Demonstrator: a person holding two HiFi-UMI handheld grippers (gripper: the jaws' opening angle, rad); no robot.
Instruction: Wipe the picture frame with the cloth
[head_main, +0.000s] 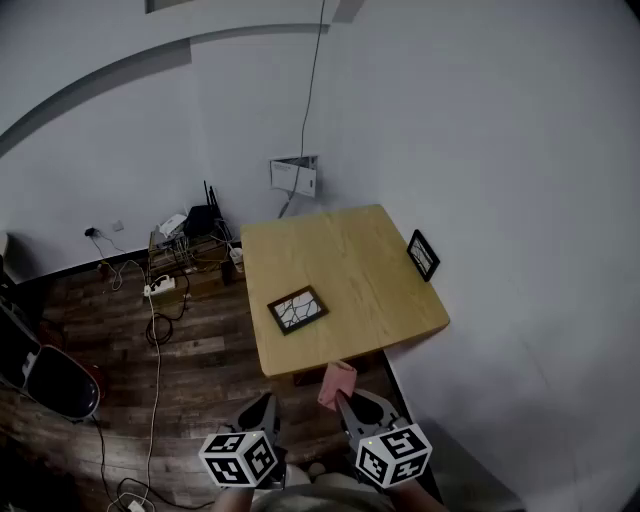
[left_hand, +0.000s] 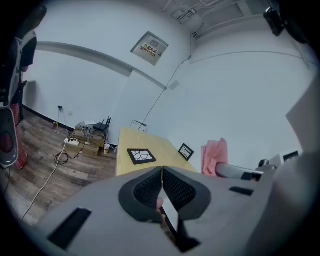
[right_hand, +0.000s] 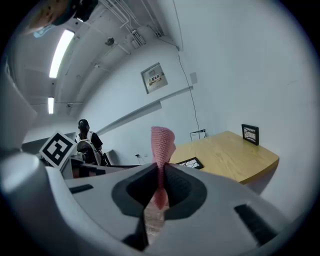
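Observation:
A black picture frame (head_main: 297, 309) lies flat on the wooden table (head_main: 350, 260), near its front left. A second black frame (head_main: 423, 254) stands upright at the table's right edge. My right gripper (head_main: 345, 398) is shut on a pink cloth (head_main: 336, 382), held in the air just short of the table's near edge. In the right gripper view the cloth (right_hand: 162, 150) sticks up from between the closed jaws. My left gripper (head_main: 268, 408) hangs beside it, shut with nothing in it; the left gripper view shows its pads (left_hand: 150, 187) pressed together, with the flat frame (left_hand: 141, 156) ahead.
A router, cables and a power strip (head_main: 160, 285) lie on the wooden floor left of the table. A dark chair (head_main: 55, 380) stands at the far left. A paper holder (head_main: 296, 175) hangs on the white wall behind the table. A person (right_hand: 86, 140) stands in the background.

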